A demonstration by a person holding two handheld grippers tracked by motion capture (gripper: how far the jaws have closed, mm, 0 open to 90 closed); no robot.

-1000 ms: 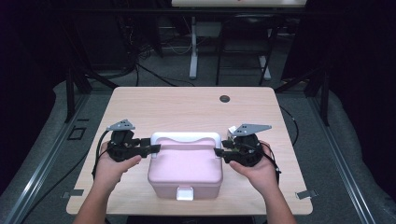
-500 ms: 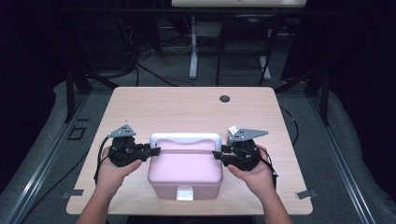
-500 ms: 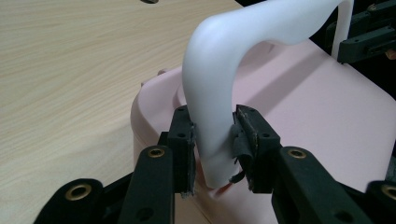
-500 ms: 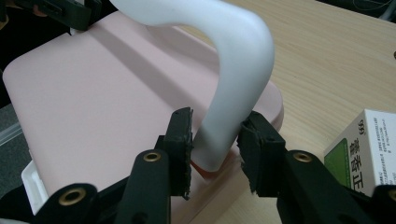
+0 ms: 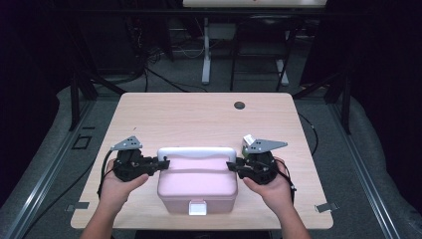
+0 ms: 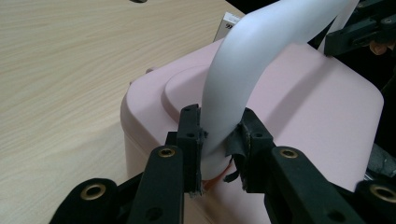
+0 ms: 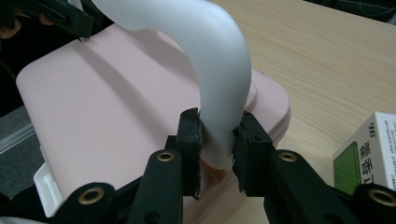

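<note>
Centrally, near the front edge of the pale wooden worktop (image 5: 199, 119), sits a pink rounded plastic box (image 5: 197, 185) with a white arched handle (image 5: 196, 153). The left gripper (image 5: 158, 165) and right gripper (image 5: 234, 166) each have their fingers (image 6: 189, 140) clenched on opposite ends of that handle. A small white-and-green carton (image 7: 369, 151) lies just beside the box.
</note>
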